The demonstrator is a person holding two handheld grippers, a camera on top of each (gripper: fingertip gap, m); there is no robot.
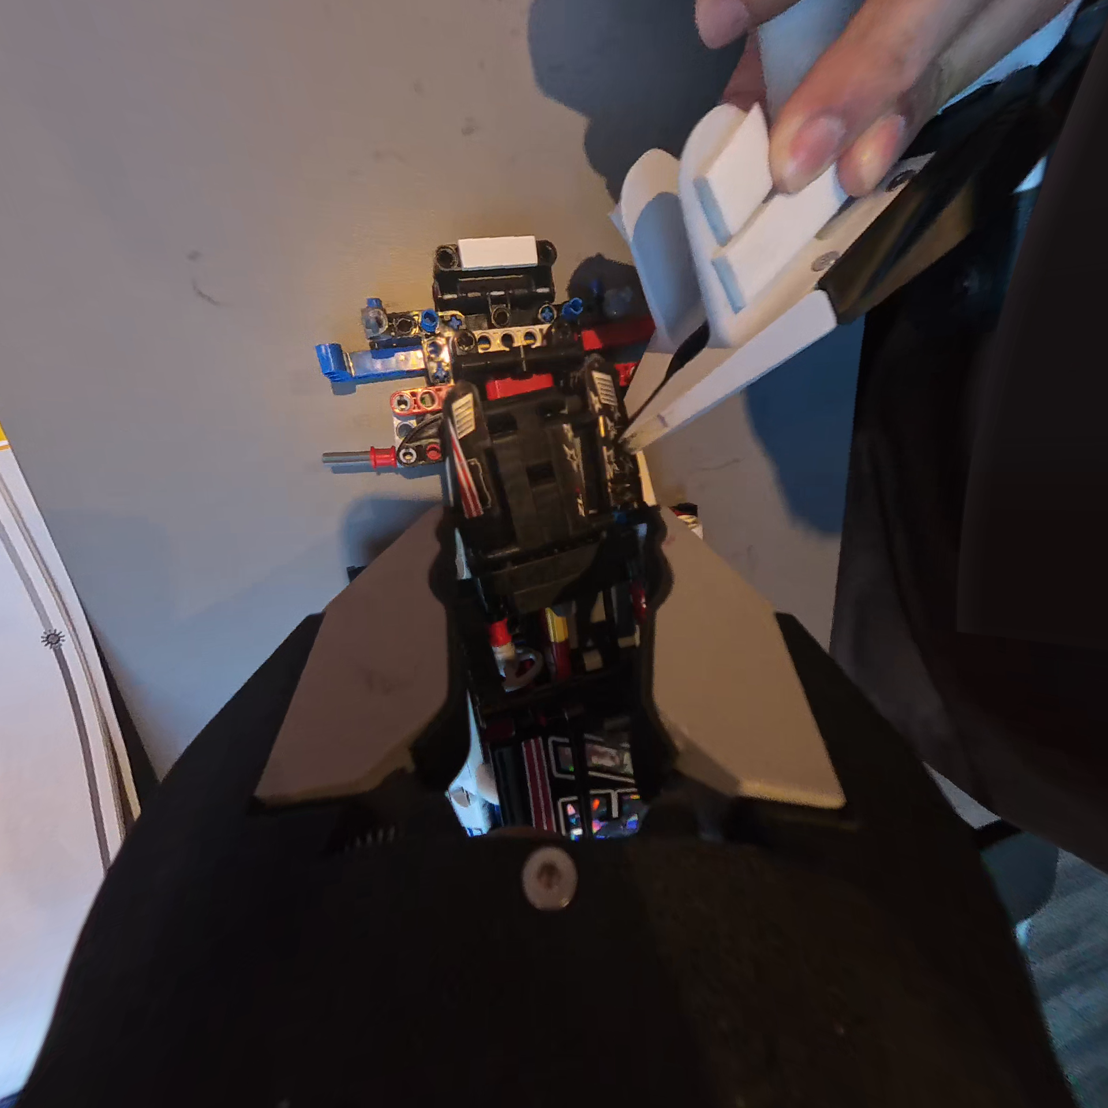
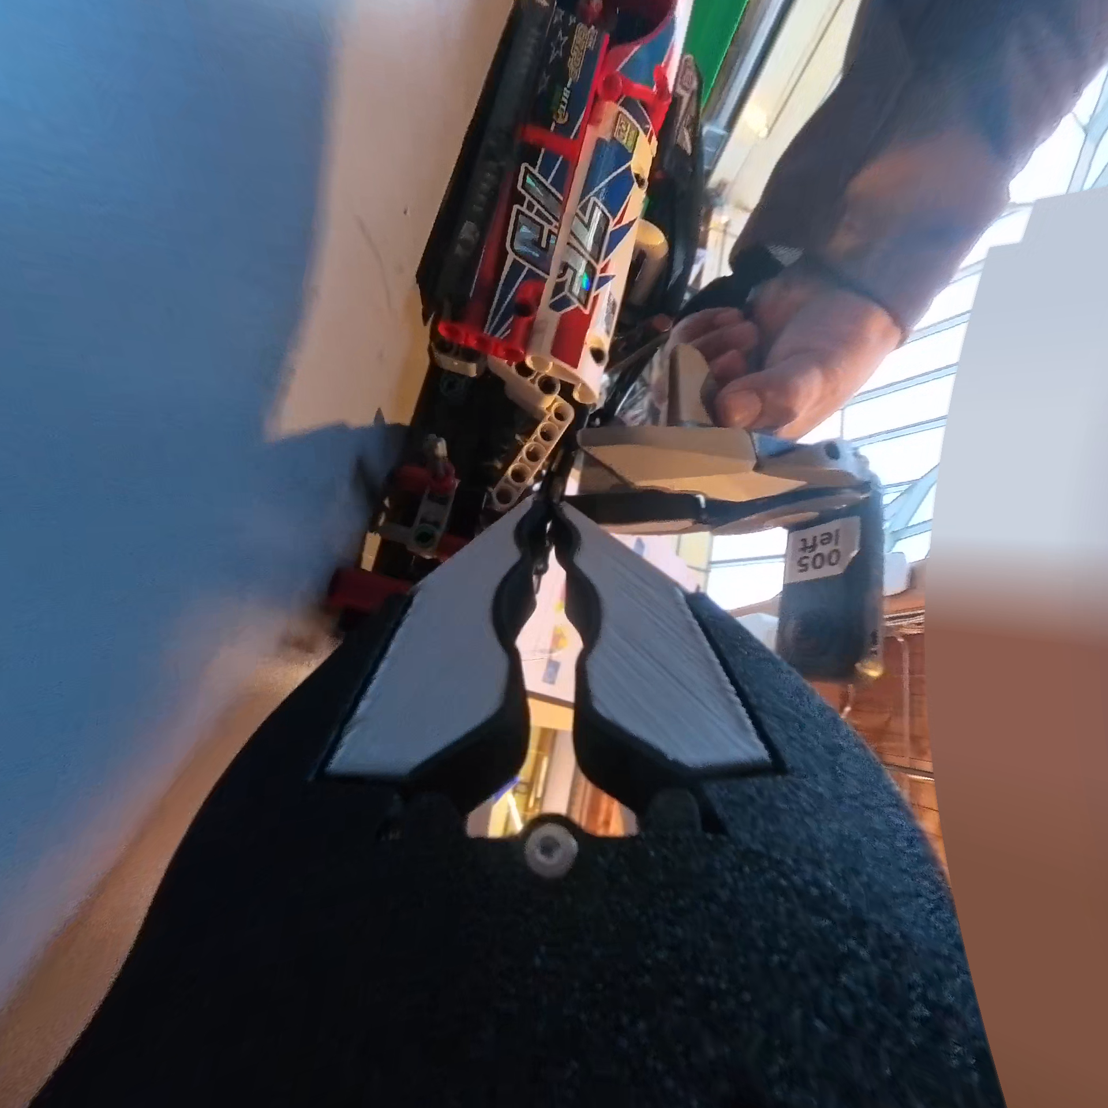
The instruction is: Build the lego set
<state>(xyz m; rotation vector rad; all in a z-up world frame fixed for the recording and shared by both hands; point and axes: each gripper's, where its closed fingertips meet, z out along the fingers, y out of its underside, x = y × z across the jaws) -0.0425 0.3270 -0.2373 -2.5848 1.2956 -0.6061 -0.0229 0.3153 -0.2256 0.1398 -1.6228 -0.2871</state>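
- while the left gripper point(image 1: 551, 605) clamps the lego car point(image 1: 539, 479) above the table point(image 1: 180, 180), twisting could pop side beams.
- right gripper point(image 2: 542, 521) pinched at the car's flank on something small, cannot tell what; may slip.

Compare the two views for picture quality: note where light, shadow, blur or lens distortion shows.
Left wrist view: dim, warm light on the black, red and white lego car model; the hand on the white right gripper is motion-blurred. Right wrist view: windows behind are blown out, a hard blue shadow crosses the pale tabletop, and wide-angle stretch smears the edges.
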